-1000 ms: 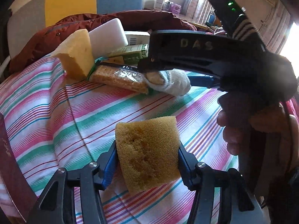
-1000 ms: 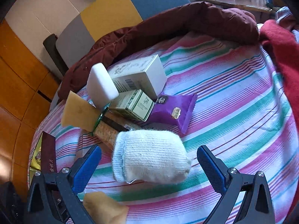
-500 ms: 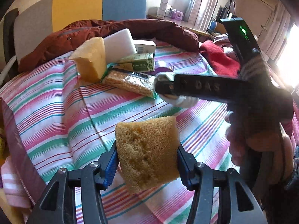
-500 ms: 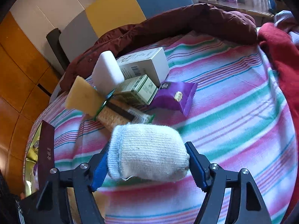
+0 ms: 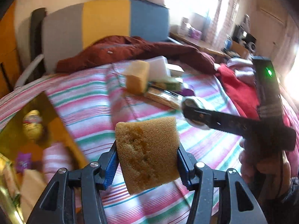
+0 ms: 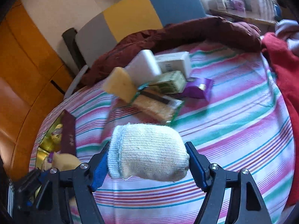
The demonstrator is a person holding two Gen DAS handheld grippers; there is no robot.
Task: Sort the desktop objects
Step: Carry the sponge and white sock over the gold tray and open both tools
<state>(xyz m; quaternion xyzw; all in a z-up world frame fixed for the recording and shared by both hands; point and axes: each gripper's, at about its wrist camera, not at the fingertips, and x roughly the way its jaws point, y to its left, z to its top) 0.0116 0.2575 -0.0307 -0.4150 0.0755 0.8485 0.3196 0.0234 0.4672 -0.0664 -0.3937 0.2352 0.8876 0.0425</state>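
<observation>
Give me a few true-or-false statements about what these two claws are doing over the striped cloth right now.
1. The left claw grips a yellow sponge. True.
2. The right claw is empty. False: it is shut on a rolled white sock.
3. A purple packet lies among the pile on the striped cloth. True.
4. The white foam block lies flat and alone on the cloth. False: it leans tilted against the other things in the pile.
5. A second yellow sponge sits in that pile. True.
</observation>
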